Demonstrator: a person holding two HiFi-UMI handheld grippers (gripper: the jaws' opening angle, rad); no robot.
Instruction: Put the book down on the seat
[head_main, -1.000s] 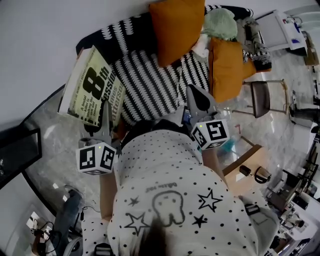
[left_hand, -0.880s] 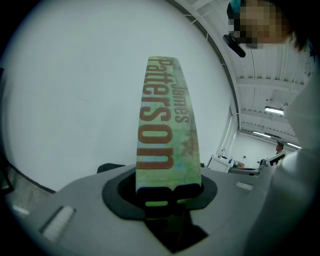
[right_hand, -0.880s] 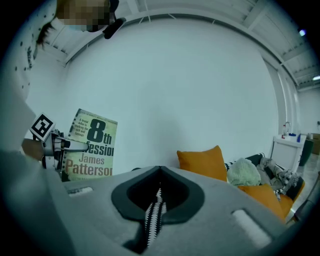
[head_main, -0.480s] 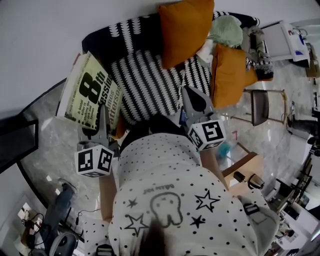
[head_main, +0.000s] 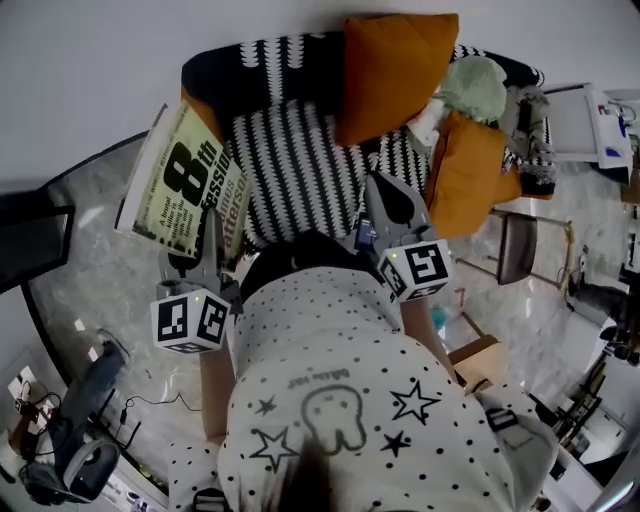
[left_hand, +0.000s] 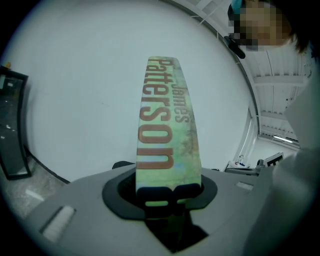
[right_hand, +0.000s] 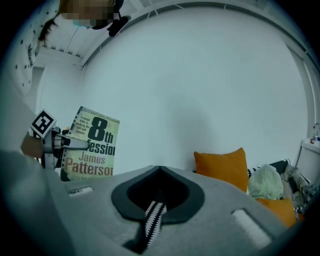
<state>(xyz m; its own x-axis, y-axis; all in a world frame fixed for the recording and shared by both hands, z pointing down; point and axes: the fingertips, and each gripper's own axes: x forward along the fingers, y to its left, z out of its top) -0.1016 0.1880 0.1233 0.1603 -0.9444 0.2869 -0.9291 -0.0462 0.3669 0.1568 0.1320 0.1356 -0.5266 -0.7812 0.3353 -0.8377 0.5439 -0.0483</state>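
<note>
Pinches the book (head_main: 185, 180) by its lower edge in the left hand-held gripper (head_main: 208, 232), with pads clamped on both covers. Holds it upright in the air with the front cover turned toward the head camera (in the left gripper view only the spine, rising straight from between the jaws). Carries it just off the left end of the seat (head_main: 300, 170), clear of the striped fabric and above the floor (head_main: 80, 280). Has the right hand-held gripper (head_main: 375, 185) pressed together and gripping nothing, its tip over the seat's front part. Shows there only a sliver of striped cover through the slit below the closed jaws. Finds an orange cushion (head_main: 395, 60) propped at the seat's back and a pale green pillow (head_main: 475, 85) just right of it.
</note>
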